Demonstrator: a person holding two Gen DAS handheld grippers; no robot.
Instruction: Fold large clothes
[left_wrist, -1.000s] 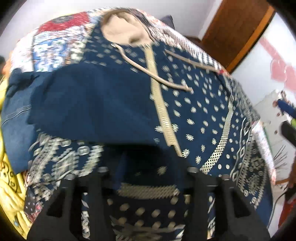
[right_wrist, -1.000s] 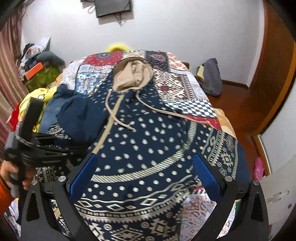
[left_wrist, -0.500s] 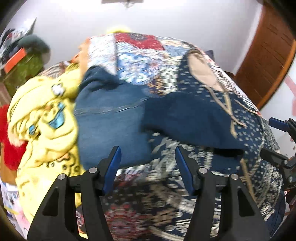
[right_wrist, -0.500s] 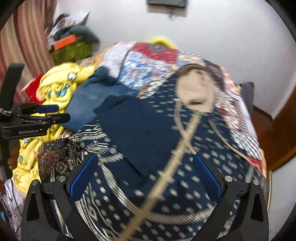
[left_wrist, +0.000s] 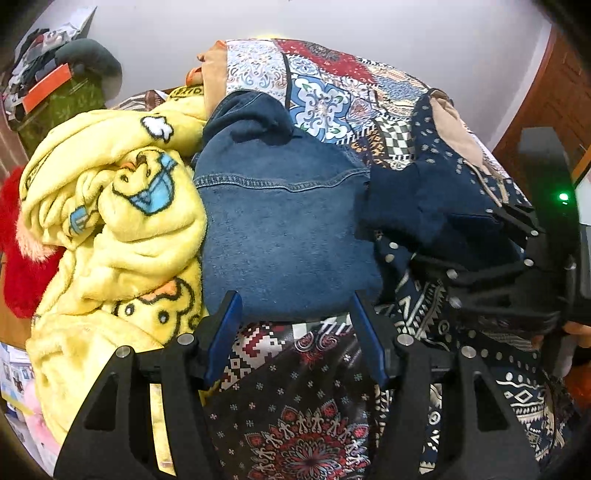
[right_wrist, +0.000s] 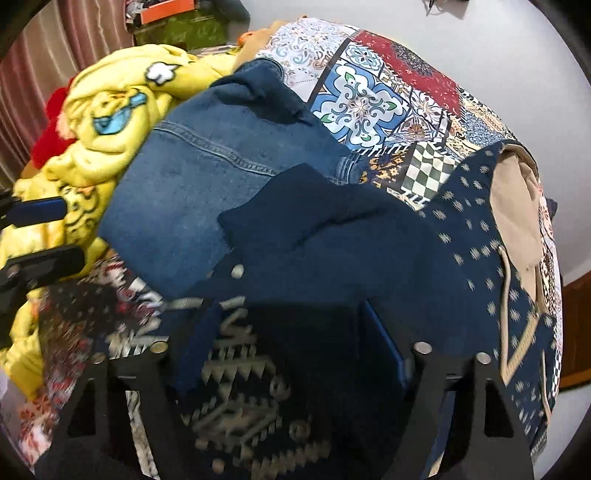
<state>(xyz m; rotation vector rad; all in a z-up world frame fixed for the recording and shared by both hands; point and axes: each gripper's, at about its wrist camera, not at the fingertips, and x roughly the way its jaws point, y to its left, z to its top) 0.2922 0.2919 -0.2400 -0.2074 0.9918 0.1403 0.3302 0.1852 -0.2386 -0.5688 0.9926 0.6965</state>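
A navy patterned hoodie (right_wrist: 476, 236) with a tan hood (right_wrist: 517, 206) lies on the patchwork bedspread (right_wrist: 373, 96), one plain navy sleeve folded across it (right_wrist: 332, 236). It also shows in the left wrist view (left_wrist: 443, 199). My right gripper (right_wrist: 291, 332) is low over the hoodie's patterned hem with cloth between its blue pads; whether it grips is unclear. My left gripper (left_wrist: 295, 321) is open and empty, just in front of a folded denim garment (left_wrist: 280, 229). The right gripper shows in the left wrist view (left_wrist: 517, 266).
A yellow cartoon blanket (left_wrist: 110, 221) is heaped left of the denim, with something red (left_wrist: 18, 258) beside it. Clutter with an orange box (left_wrist: 48, 85) stands at the back left. A wooden door (left_wrist: 554, 92) is at the right.
My left gripper let go of the hoodie, opened and swung left toward the denim and yellow blanket. My right gripper moved left and down onto the hoodie's hem, its jaws narrower.
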